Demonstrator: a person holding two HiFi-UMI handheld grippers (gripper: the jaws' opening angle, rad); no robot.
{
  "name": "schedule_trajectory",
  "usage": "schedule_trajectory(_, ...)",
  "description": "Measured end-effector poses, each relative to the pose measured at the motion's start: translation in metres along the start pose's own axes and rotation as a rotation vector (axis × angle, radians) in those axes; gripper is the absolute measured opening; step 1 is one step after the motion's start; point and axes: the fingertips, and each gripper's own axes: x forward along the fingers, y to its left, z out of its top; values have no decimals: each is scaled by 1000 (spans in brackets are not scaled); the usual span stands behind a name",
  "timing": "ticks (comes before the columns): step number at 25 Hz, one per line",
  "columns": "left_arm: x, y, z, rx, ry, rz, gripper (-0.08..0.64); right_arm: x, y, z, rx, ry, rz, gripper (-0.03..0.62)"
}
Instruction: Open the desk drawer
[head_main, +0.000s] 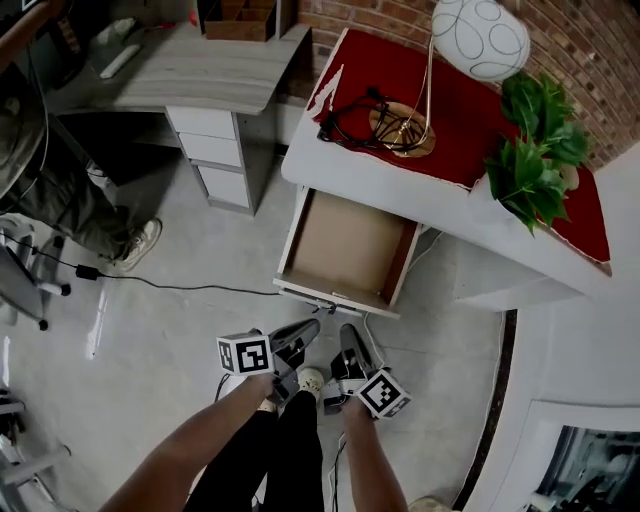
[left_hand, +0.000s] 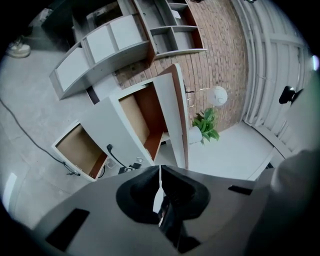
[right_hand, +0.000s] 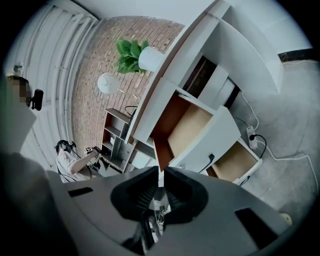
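1. The drawer stands pulled well out from under the tabletop and is empty. Its front panel faces the jaws, so the opening looks done.
2. It lies straight ahead of both jaws and apart from them, and its slide line runs from the desk toward them. The two grippers sit side by side, about equally near.
3. The left gripper has its jaws together, with only a hairline between them, and holds nothing.
4. The right gripper has its jaws a narrow slit apart and is also empty.
5. Nothing stands between the jaws and the drawer front.
6. Beyond the drawer, a lamp, a black cable and a plant sit on the tabletop.
7. Off to the left of the jaws are a floor cable and a second desk.
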Motion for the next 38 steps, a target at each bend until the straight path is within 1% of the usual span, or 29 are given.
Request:
schedule_trajectory(3, -7, -22, -1, 61, 32, 7, 18, -5, 30, 2, -68, 18, 2, 43)
schedule_trajectory(7, -13, -66, 2, 147, 62, -14, 15, -15, 70, 13, -134, 3, 0, 39)
schedule_trajectory(8, -13, -78, 4, 167, 65, -18, 15, -18, 80, 16, -153, 3, 2, 29)
schedule_trajectory(10, -14, -102, 6, 196, 70, -29, 15, -23, 102, 23, -198, 9, 13, 17)
schedule_trajectory(12, -16, -124, 7, 207, 70, -49, 12, -26, 125, 31, -238, 9, 32, 17)
schedule_trajectory(14, -18, -146, 12, 221, 62, -71, 12, -30, 149, 41, -279, -1, 57, 17)
schedule_trajectory(16, -21, -166, 20, 253, 55, -82, 12, -34, 173, 51, -329, -14, 84, 17)
schedule_trajectory(19, -26, -189, 32, 298, 39, -86, 12, -42, 208, 64, -422, -25, 123, 17)
schedule_trajectory(21, -32, -202, 43, 327, 23, -84, 12, -48, 229, 69, -467, -31, 139, 17)
schedule_trajectory(24, -46, -220, 58, 376, -9, -75, 11, -60, 251, 74, -503, -33, 147, 17)
schedule_trajectory(26, -52, -234, 66, 387, -33, -86, 12, -71, 264, 81, -524, -36, 146, 17)
schedule_trajectory(29, -65, -257, 68, 423, -30, -98, 11, -92, 282, 89, -537, -61, 137, 17)
schedule_trajectory(31, -72, -273, 69, 466, -18, -100, 12, -106, 291, 95, -544, -87, 116, 17)
schedule_trajectory(33, -76, -290, 70, 525, -14, -109, 12, -118, 296, 104, -562, -120, 90, 17)
schedule_trajectory(35, -77, -305, 69, 601, -5, -119, 12, -129, 300, 113, -590, -154, 70, 17)
schedule_trajectory(38, -77, -327, 66, 721, 21, -122, 12, -142, 315, 124, -624, -191, 67, 17)
